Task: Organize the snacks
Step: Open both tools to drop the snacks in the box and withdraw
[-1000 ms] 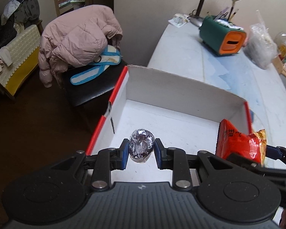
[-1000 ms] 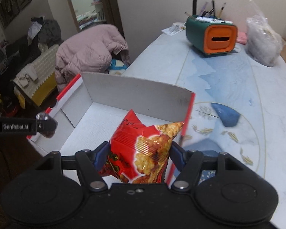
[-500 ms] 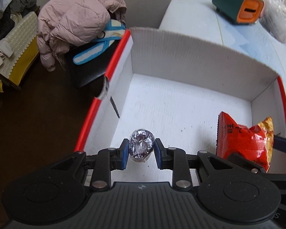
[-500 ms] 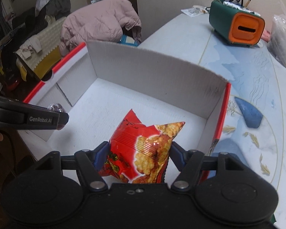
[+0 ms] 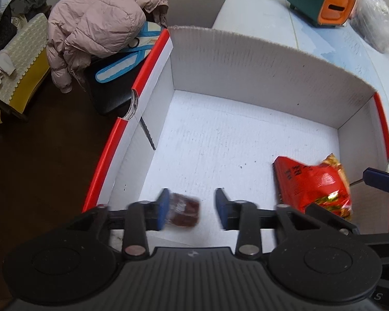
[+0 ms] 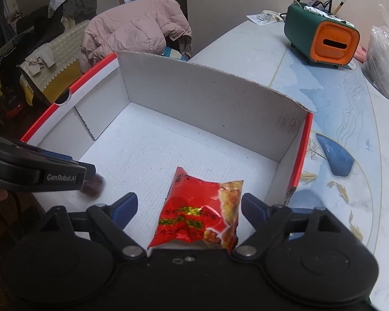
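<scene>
Inside the white cardboard box [image 5: 246, 134] with its red-edged walls, both snacks are going down at once. At left, my left tongs [image 5: 190, 208] have just been opening: the small foil-wrapped snack [image 5: 184, 212] sits between the jaws, blurred, lying against the left pad with a clear gap to the right one, so I judge it released rather than gripped. It lies low, close to the box's near-left wall; from the right wrist view only a dark smudge of it shows under the left jaw. Its long axis seems to run across the tongs, side to side, though the blur leaves that uncertain.

At right, my right tongs [image 6: 189, 206] have also just been opening and now stand spread wide, both blue pads clear of the red chip bag [image 6: 202, 212]. The bag lies flat on the box floor near the right-hand wall, its long axis running away from me toward the far wall, one sealed end pointing there and the other tucked under the tongs' body. I placed the two well apart, one to each side, presumably so each hand could let go without crowding the other and the middle of the box stays free. The box itself rests on the pale patterned counter [image 6: 350, 119], at its near end.
</scene>
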Available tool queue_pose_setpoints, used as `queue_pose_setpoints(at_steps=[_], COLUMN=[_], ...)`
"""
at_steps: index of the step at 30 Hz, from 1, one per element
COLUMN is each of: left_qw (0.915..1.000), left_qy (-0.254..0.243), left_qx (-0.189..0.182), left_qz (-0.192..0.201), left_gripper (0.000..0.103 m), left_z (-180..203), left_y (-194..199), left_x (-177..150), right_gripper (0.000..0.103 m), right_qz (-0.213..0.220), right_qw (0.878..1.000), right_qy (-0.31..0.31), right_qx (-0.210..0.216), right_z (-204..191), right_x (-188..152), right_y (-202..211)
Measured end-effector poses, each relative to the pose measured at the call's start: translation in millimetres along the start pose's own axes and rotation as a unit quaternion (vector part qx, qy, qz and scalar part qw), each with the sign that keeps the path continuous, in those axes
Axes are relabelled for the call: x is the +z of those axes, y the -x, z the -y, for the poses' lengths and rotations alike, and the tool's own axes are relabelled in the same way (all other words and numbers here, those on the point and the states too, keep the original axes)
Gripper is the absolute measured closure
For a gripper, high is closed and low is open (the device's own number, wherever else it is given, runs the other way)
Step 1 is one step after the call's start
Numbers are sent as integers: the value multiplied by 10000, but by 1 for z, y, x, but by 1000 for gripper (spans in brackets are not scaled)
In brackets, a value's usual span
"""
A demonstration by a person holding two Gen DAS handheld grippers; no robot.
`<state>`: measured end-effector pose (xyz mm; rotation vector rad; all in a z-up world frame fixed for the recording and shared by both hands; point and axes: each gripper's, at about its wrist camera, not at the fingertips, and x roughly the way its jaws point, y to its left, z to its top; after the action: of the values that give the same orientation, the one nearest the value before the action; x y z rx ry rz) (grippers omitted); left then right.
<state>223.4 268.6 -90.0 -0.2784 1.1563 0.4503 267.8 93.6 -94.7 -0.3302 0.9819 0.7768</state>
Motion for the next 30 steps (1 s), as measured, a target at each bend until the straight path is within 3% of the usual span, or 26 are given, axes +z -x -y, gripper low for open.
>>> queue_pose_setpoints(at_steps=[1,9,11,17,30], left_qw=[10000,9992,9987,9965,9854], left_qy=[10,-47,-53,-91,-322], left_qx=[-18,-142,-175,-324,-658], left_qz=[65,371,467,761,1539], left_gripper=[53,51,46,44,37], left_z=[0,2,2,0,10], left_y=[3,30,38,63,128], left_x=[-1,-11,-14,-23,-65], right_gripper=[16,13,12,9,2], right_qz=[19,230,301,515,1036], right_qw=[10000,9993,9989,9973,9927], right_qy=[-33,-287,-345,-504,-599], right_qx=[-8,26,42,110,150], right_z=[1,12,13,15,13], right_x=[-1,-3,-4,-10,-39], right_y=[2,26,35,64,129])
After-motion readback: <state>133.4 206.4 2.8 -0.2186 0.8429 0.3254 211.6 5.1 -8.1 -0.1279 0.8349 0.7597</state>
